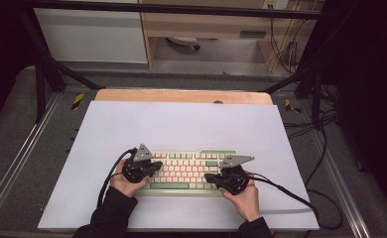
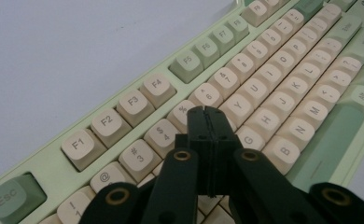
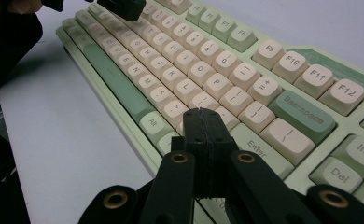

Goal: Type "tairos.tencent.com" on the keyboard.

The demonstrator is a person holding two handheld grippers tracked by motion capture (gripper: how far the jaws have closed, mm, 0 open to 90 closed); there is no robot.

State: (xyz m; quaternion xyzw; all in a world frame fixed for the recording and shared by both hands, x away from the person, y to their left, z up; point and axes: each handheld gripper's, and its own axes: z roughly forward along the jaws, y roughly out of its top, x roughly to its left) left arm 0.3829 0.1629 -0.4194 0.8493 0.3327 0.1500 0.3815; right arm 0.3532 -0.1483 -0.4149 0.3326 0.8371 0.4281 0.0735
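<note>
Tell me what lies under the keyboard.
The keyboard lies flat on a white sheet covering the wooden table. Anything directly beneath it is hidden.

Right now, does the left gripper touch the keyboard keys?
Cannot tell. In the left gripper view the left gripper, jaws shut, hides the keyboard keys behind its tips; no gap or contact shows.

A keyboard (image 1: 189, 171) lies on the tabletop (image 1: 181, 124) near its front edge. The left tongs (image 1: 154, 167) sit over its left end, the right tongs (image 1: 210, 177) over its right half, both above keys.
</note>
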